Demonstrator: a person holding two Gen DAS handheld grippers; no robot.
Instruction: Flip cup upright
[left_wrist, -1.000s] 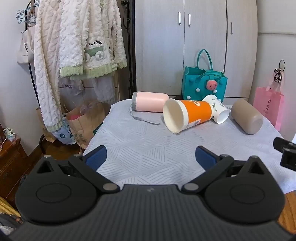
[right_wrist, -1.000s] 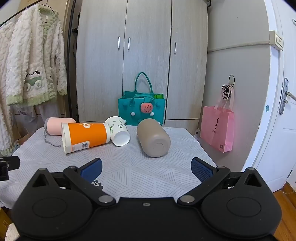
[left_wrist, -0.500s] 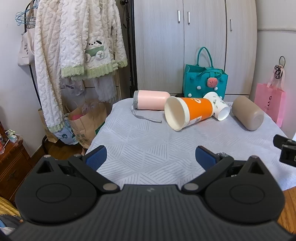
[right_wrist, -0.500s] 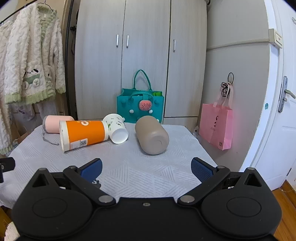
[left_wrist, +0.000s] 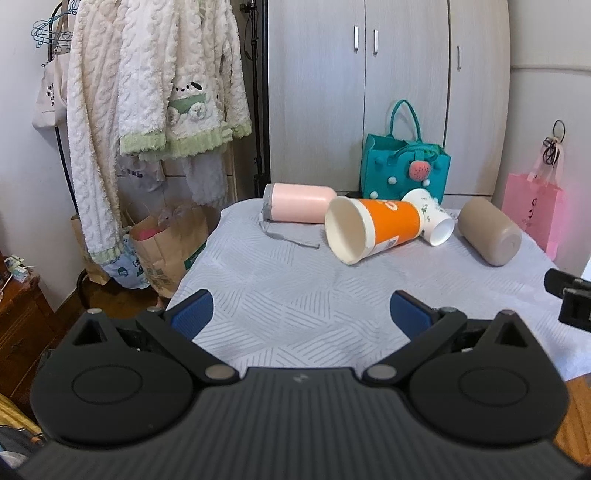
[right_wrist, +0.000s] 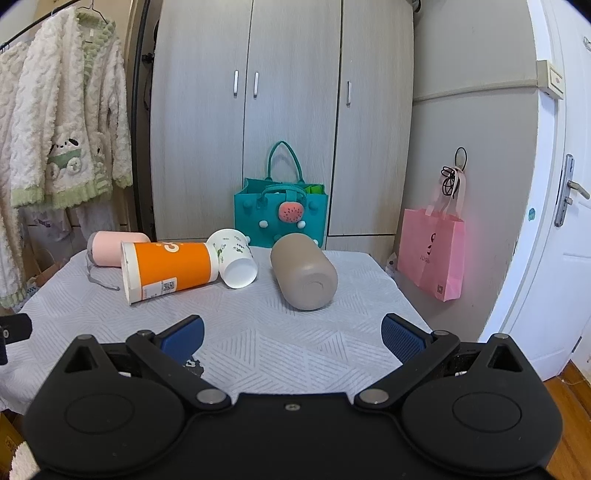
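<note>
Orange paper cup (left_wrist: 373, 229) lies on its side at frame centre on the textured cloth counter (left_wrist: 295, 291), rim touching nothing. Left gripper (left_wrist: 301, 313) and right gripper (right_wrist: 291, 334) both gape wide, empty.

left tongs (left_wrist: 301, 314): spread wide, empty | right tongs (right_wrist: 291, 334): spread wide, empty
</note>
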